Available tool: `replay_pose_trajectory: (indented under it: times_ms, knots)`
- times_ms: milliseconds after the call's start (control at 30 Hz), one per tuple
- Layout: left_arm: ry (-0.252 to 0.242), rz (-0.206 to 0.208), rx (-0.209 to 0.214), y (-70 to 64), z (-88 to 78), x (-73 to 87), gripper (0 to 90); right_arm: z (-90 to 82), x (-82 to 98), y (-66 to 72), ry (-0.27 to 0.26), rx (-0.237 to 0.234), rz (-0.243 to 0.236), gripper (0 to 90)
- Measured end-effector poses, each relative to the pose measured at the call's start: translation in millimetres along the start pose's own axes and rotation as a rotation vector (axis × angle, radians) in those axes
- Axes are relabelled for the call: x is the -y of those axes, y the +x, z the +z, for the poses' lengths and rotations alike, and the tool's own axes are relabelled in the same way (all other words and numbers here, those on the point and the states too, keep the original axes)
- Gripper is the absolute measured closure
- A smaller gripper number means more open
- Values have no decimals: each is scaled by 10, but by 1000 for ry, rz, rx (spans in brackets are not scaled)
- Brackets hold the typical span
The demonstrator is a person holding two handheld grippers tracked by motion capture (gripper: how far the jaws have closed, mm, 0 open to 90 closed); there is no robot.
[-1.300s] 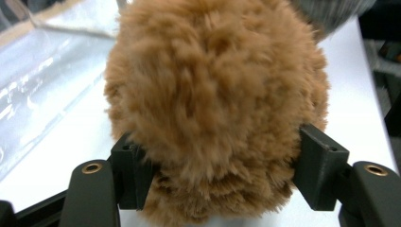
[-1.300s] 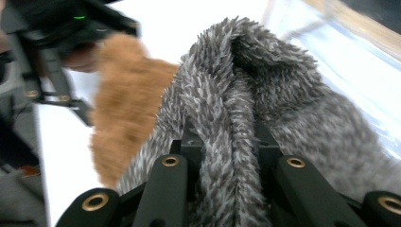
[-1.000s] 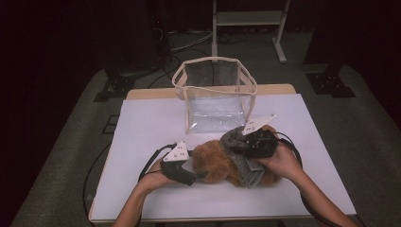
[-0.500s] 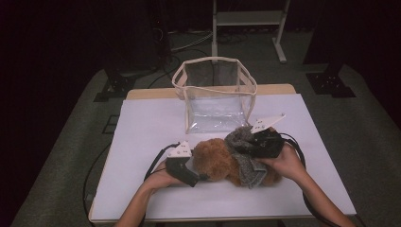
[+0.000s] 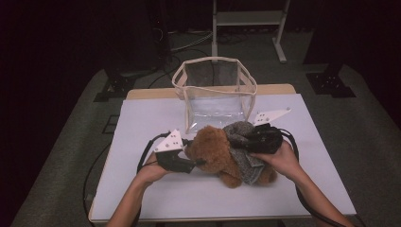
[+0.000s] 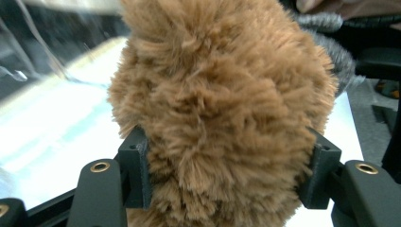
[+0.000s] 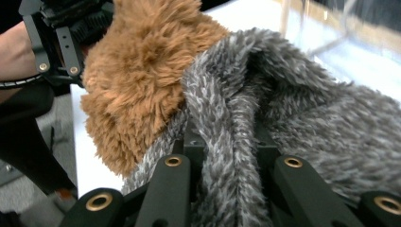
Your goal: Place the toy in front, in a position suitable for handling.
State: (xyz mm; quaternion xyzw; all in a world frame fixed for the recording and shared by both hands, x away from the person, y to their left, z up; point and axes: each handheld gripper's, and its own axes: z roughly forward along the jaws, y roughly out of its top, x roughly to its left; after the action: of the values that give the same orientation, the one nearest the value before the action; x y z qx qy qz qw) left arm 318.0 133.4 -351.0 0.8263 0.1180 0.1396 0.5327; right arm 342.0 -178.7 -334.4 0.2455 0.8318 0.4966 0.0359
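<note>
White surface (image 5: 156, 198) carries a fluffy brown plush bear (image 5: 215, 151) near a clear plastic bag (image 5: 215, 92). Left tongs (image 6: 229, 177), having just been closing, squeeze the bear; right tongs (image 7: 227, 156) pinch its grey knitted garment (image 7: 302, 109).

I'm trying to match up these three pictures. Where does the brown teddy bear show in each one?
High view: the brown teddy bear lies on the white table, between the two grippers.
Left gripper view: its brown fur sits between the black jaws.
Right gripper view: upper left, beside the grey knit.
Shared landmark: the grey knit, at the bear's right in the high view.
</note>
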Motion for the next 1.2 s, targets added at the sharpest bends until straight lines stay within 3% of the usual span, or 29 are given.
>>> replay_pose_trajectory:
  times_ms: [200, 333, 467, 600, 667, 800, 967, 1033, 1100, 1133, 1200]
  knots:
    - [-16, 103, -48, 27, -371, -490, 377, -58, -244, 71, -109, -70, 20, 751]
    - [-1, 144, -46, 11, -487, -675, 375, -76, -294, 126, -146, -112, 28, 751]
    - [31, 145, -26, -15, -341, -593, 367, -90, -149, 68, -112, -113, 49, 748]
    - [-7, 131, -17, -36, -177, -584, 364, -298, -87, -51, -110, -63, 64, 744]
    - [6, 147, -25, -50, -96, -659, 351, -445, -201, -33, -110, -22, 31, 744]
    - [13, 172, -25, -88, 55, -816, 347, -692, -585, 92, -137, 13, -59, 743]
    - [27, 217, 3, -161, 254, -975, 345, -775, -990, 256, -101, 40, -159, 741]
    - [40, 236, 6, -191, 325, -1045, 341, -728, -1074, 325, -59, 45, -199, 741]
    - [54, 249, -2, -198, 374, -1091, 330, -661, -1084, 370, -5, 77, -229, 741]
    - [71, 254, -3, -195, 396, -1095, 320, -628, -1055, 368, 25, 95, -232, 741]
    - [66, 252, 0, -188, 418, -1073, 292, -614, -972, 306, 28, 96, -215, 742]
